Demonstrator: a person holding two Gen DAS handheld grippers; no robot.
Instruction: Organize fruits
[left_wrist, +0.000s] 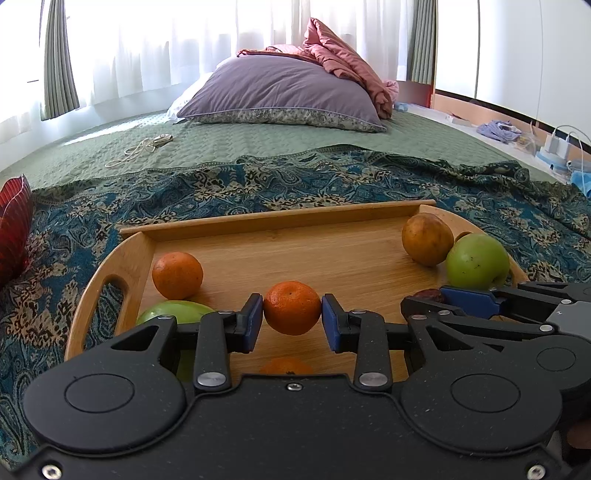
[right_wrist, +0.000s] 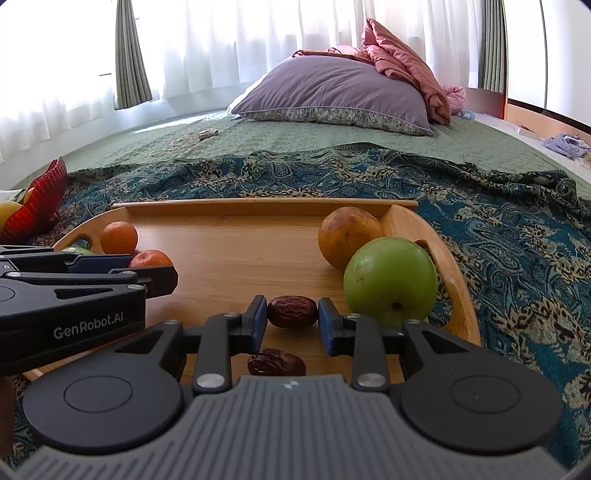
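Left wrist view: the left hand-held gripper (left_wrist: 291, 317) clamps a small round orange tangerine (left_wrist: 291, 313) above the rimmed bamboo tray (left_wrist: 280, 218); its smooth rind may slip free and roll.

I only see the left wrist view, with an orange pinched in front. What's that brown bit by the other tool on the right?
Observer: A wrinkled date, pinched between the jaws of the right gripper.
Operator: Is it the only date around?
Observer: No. A second date lies on the wooden tray, just below that gripper in the right wrist view.
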